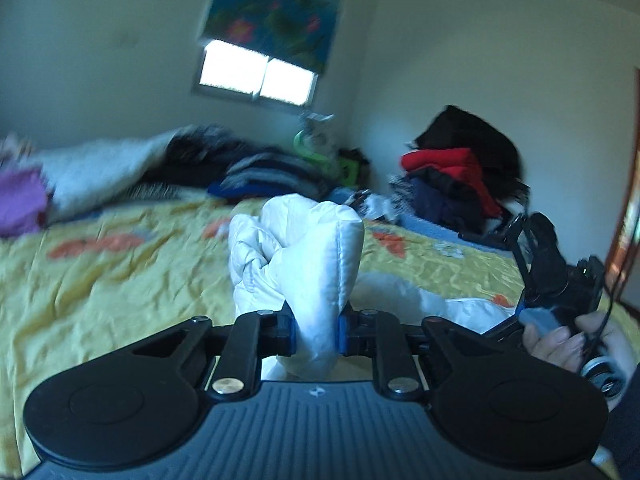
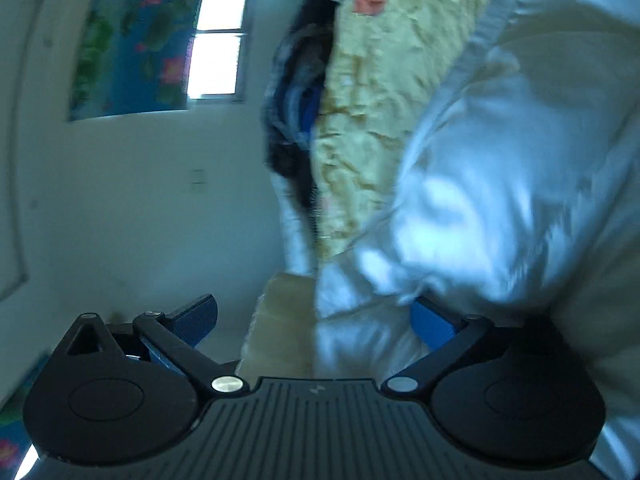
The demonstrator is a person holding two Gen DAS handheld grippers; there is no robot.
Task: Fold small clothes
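A white padded garment (image 1: 304, 256) is bunched up between the fingers of my left gripper (image 1: 316, 330), which is shut on it and holds it above the yellow bedspread (image 1: 120, 288). More of it trails to the right on the bed. In the right wrist view, rolled sideways, the same white garment (image 2: 500, 184) fills the right side. My right gripper (image 2: 320, 320) is open, with the cloth lying against its right finger. In the left wrist view the right gripper shows at the right edge (image 1: 532, 240), held in a hand.
Piles of clothes lie at the far side of the bed: dark and striped ones (image 1: 256, 172), a red and black heap (image 1: 460, 172), a purple cloth (image 1: 20, 200). A window (image 1: 256, 76) with a flowered blind is in the far wall.
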